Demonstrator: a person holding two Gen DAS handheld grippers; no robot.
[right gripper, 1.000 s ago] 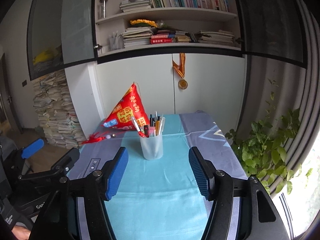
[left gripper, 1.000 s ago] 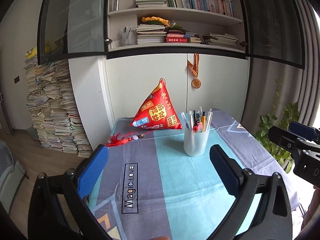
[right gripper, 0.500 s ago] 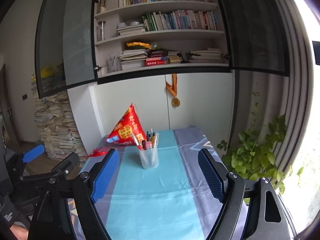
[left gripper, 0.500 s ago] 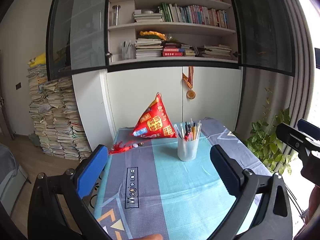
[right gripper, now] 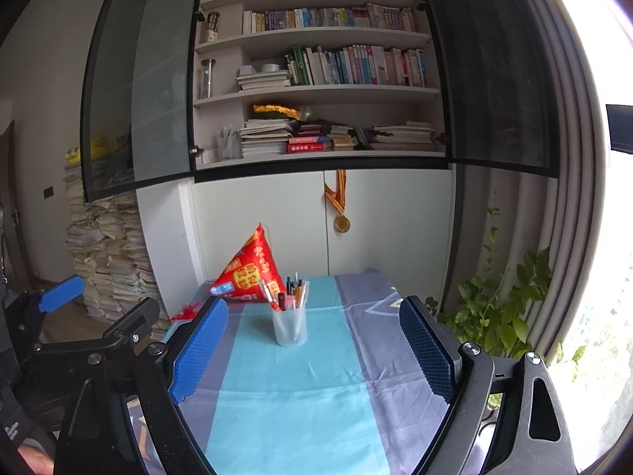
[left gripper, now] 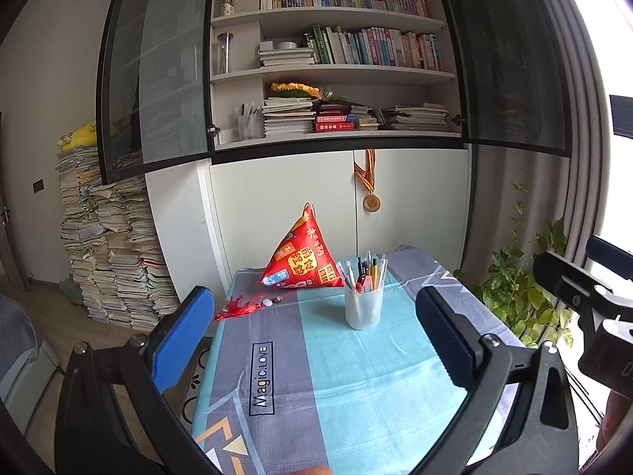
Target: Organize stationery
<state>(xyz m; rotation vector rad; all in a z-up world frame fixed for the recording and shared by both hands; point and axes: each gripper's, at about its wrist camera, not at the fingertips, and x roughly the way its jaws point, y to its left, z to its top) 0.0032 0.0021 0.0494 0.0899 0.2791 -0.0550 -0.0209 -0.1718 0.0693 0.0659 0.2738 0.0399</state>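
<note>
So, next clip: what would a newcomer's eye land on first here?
Probably the bright red pyramid-shaped pouch at the far end of the table, standing out against the blue and grey cloth. Just in front of it stands a translucent cup full of pens. Both grippers frame the view with nothing between their fingers: the left gripper wide open, the right gripper with its jaws opening.

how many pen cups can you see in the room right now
2. One translucent pen cup stands on the table, in front of the red pouch. A second cup sits on the lowest open shelf, left of the book stacks. Others may be hidden behind the cabinet doors.
</note>
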